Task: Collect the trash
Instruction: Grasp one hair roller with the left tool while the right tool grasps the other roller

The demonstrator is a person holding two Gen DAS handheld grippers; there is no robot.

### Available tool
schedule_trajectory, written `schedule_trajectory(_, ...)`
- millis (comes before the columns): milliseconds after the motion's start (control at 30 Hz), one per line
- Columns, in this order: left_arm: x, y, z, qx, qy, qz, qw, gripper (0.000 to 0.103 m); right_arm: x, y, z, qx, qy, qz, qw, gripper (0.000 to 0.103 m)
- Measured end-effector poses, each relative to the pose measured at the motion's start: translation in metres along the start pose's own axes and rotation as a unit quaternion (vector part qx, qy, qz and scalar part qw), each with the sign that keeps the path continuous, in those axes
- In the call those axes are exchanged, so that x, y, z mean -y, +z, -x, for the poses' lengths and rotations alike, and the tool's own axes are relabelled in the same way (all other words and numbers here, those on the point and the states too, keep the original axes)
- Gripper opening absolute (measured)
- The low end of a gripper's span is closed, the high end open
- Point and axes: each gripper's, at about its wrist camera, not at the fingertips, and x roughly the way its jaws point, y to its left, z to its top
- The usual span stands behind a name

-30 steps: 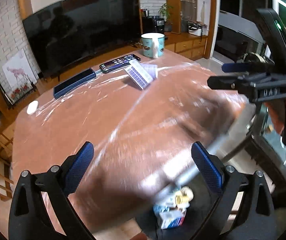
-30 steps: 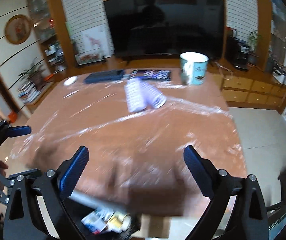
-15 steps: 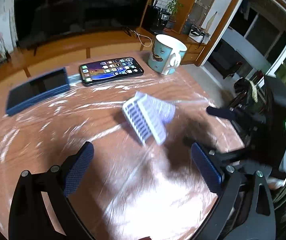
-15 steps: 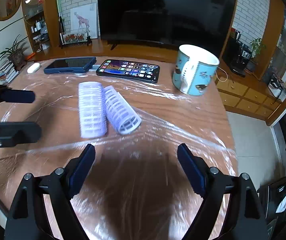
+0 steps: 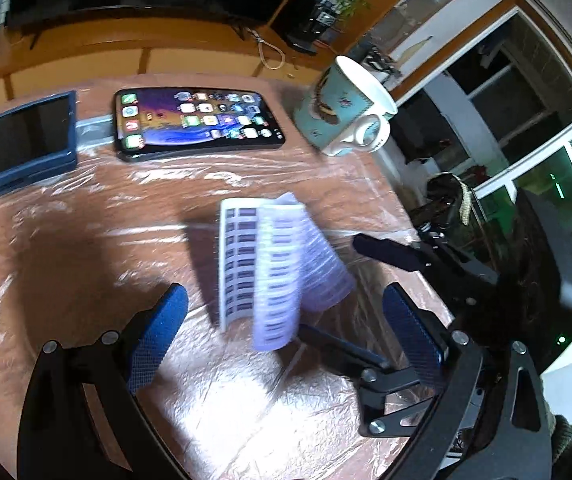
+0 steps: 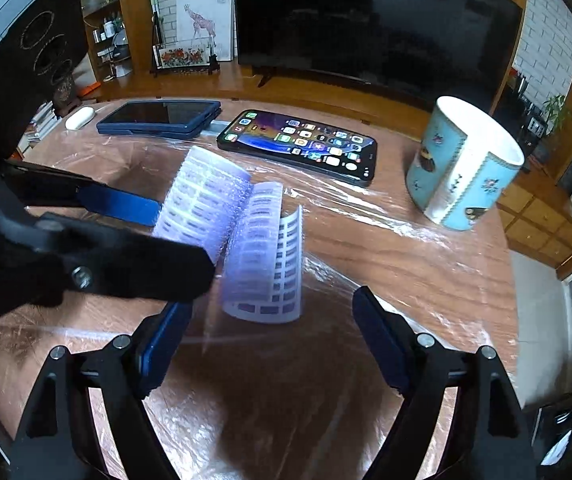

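Both tongs, left (image 5: pixel 282 324) and right (image 6: pixel 270 340), were held open around the rollers (image 5: pixel 278 264) at mid-frame; closing seemed required next.

Two hair rollers (image 6: pixel 242 236) lie side by side before the phone (image 6: pixel 298 146), mug (image 6: pixel 464 164) to its right.

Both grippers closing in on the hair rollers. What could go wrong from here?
1. The two hair rollers lie touching; an open left gripper may take both or knock one rolling.
2. The right gripper is also open and close by; the fingers may collide.
3. The plastic film is wrinkled and could snag.
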Motion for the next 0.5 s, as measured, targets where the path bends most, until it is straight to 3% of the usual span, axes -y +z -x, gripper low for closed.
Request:
schedule_trajectory(67, 0.003, -0.001, 0.0, -0.001, 0.001, -0.013, 0.9999, 0.098, 0.001, 0.003, -0.005, -0.007, 0.009, -0.009, 1.0, 0.073)
schedule_trajectory(133, 0.001, 0.002, -0.004, -0.006, -0.001, -0.015, 0.9999, 0.09, 0.003, 0.004, -0.009, -0.011, 0.016, -0.022, 1.0, 0.065)
schedule_trajectory(267, -0.007, 0.004, -0.011, -0.017, -0.005, -0.01, 0.9998, 0.065, 0.005, 0.004, -0.013, -0.013, 0.037, -0.042, 0.998, 0.045)
schedule_trajectory(333, -0.011, 0.003, -0.01, -0.016, -0.01, -0.008, 0.9998, 0.06, 0.005, 0.004, -0.013, -0.008, 0.041, -0.049, 0.998, 0.044)
schedule_trajectory(400, -0.016, 0.001, -0.007, -0.012, -0.009, -0.005, 0.9999, 0.046, 0.009, 0.002, -0.012, -0.005, 0.054, -0.068, 0.996, 0.043)
schedule_trajectory(500, -0.023, -0.002, -0.001, -0.006, -0.014, 0.006, 0.9999, 0.044, 0.013, -0.003, -0.006, 0.008, 0.066, -0.089, 0.994, 0.042)
